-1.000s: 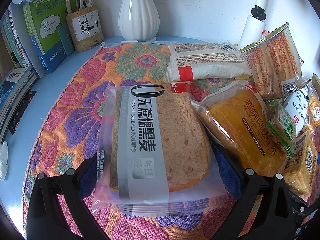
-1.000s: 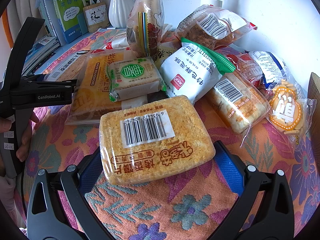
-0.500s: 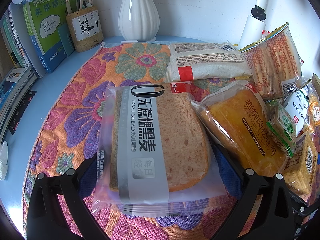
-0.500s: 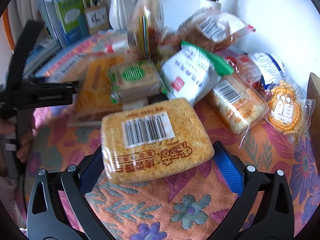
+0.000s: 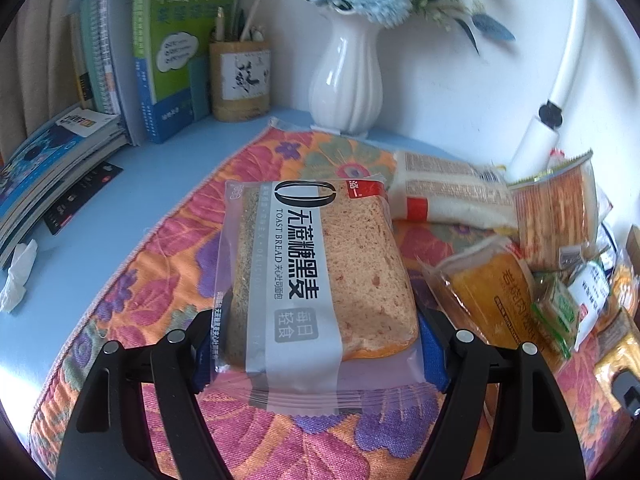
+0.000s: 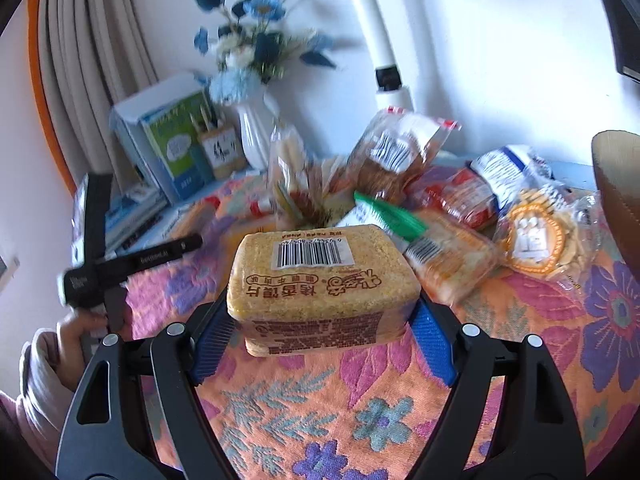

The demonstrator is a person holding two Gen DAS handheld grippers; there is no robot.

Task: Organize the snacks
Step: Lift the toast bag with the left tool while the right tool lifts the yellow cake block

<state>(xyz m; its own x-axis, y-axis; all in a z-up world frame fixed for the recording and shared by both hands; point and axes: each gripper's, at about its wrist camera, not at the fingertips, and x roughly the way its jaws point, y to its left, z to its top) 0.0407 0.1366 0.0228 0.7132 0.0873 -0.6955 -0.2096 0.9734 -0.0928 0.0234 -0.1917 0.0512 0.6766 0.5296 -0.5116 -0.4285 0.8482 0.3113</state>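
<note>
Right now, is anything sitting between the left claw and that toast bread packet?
Nothing visible: the toast bread packet already sits between the left claw's closing blue pads, above the floral cloth.

A blue counter (image 5: 100,216) carries a flowered cloth (image 5: 168,280) beneath the left hand-held gripper (image 5: 316,328). Beyond that gripper stand a vase (image 5: 346,80), a pen cup (image 5: 240,80) and books (image 5: 168,60); a tissue (image 5: 18,276) lies far left.

Both tools (image 5: 316,344) (image 6: 320,340) closing, loaded
</note>
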